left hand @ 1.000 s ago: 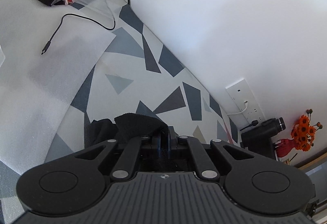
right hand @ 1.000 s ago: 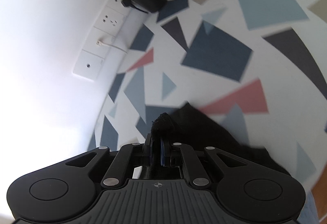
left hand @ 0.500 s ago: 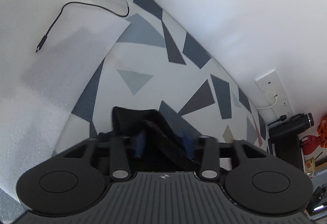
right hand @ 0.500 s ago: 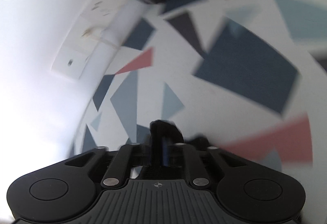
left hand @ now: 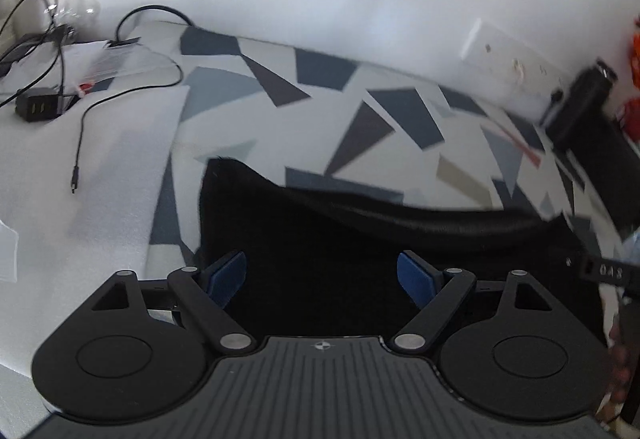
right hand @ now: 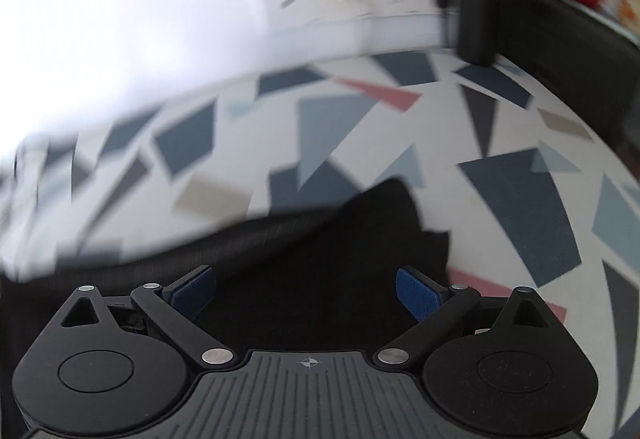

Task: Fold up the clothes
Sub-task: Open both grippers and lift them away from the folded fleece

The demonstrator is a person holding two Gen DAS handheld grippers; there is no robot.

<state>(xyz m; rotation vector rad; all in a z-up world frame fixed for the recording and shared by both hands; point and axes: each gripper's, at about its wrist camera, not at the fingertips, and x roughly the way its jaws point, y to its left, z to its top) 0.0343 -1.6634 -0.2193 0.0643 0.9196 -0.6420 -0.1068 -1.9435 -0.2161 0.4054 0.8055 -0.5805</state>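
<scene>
Both hand-held grippers, left (left hand: 321,273) and right (right hand: 306,289), are opening wide over the black garment (left hand: 360,255), pads off it, no writing readable on it.

We are seeing bright, soft light washing out the white wall (right hand: 120,19). Motion blur is smearing both views, and fisheye distortion is bending the edges.

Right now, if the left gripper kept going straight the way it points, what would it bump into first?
Most likely the black garment lying just ahead of the left gripper, whose jaws are opening and grip nothing. Depth is hard to judge.
</scene>
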